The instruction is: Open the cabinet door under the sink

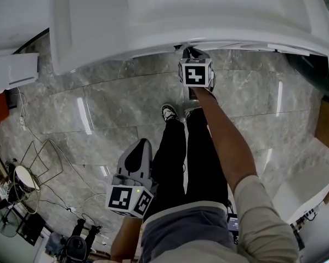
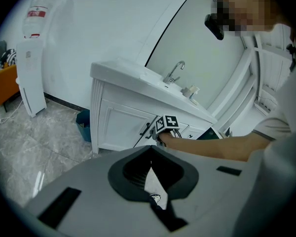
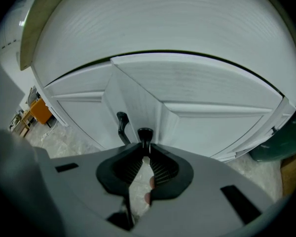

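The right gripper (image 3: 145, 151) has its jaws closed on the black handle (image 3: 144, 134) of a white cabinet door (image 3: 217, 125) under the sink, and the ribbed pads pinch the handle's stem just below its knob. A second black handle (image 3: 121, 125) sits just to the left, on the neighbouring door. From these views we cannot tell whether the gripped door has come away from its frame.

In the head view, this gripper reaches in under the rim of the white countertop (image 1: 153, 21). The person's outstretched right arm (image 1: 225, 141) runs back from it, above dark trousers and a shoe.

The left gripper (image 2: 151, 153) hangs low at the person's side, well apart from the cabinet. Its jaws are together at the tips, with nothing between them. Its camera looks across at the vanity, where we see a chrome tap (image 2: 173, 72) rising from the counter and the marker cube of the other gripper at the cabinet doors below.

A blue bin (image 2: 84, 125) stands on the floor just beside the cabinet's left end. Grey marble tiles (image 1: 98, 103) cover the floor, and cables trail across them at the person's left.
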### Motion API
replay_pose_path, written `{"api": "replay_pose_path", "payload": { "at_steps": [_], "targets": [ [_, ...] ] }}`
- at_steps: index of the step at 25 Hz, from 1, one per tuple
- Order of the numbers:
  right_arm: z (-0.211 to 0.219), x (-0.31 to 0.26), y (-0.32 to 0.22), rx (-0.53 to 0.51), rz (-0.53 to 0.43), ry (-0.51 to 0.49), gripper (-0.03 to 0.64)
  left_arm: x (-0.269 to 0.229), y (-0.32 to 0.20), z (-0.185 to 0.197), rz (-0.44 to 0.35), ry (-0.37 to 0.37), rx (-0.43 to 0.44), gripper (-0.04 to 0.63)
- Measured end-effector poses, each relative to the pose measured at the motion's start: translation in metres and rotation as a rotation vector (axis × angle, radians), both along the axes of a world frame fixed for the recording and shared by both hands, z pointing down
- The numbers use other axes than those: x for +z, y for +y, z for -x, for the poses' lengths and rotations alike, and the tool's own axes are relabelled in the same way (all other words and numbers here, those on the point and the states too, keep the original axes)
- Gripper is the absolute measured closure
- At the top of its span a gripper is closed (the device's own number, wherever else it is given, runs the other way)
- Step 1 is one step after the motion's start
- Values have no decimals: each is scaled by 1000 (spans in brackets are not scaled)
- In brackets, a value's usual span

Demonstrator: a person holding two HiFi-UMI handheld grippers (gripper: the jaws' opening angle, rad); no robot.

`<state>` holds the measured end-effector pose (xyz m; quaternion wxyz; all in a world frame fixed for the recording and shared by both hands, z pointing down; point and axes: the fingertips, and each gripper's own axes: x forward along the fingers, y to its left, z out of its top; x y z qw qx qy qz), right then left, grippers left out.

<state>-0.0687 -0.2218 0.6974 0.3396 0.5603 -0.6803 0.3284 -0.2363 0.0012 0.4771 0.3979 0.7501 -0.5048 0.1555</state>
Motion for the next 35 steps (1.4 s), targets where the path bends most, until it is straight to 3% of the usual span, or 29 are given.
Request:
{"api": "replay_pose_path", "payload": {
  "at_steps": [35],
  "targets": [
    [-11, 1, 50, -122, 35, 12, 563, -12, -3, -48, -4, 32, 33, 595]
  ]
}}
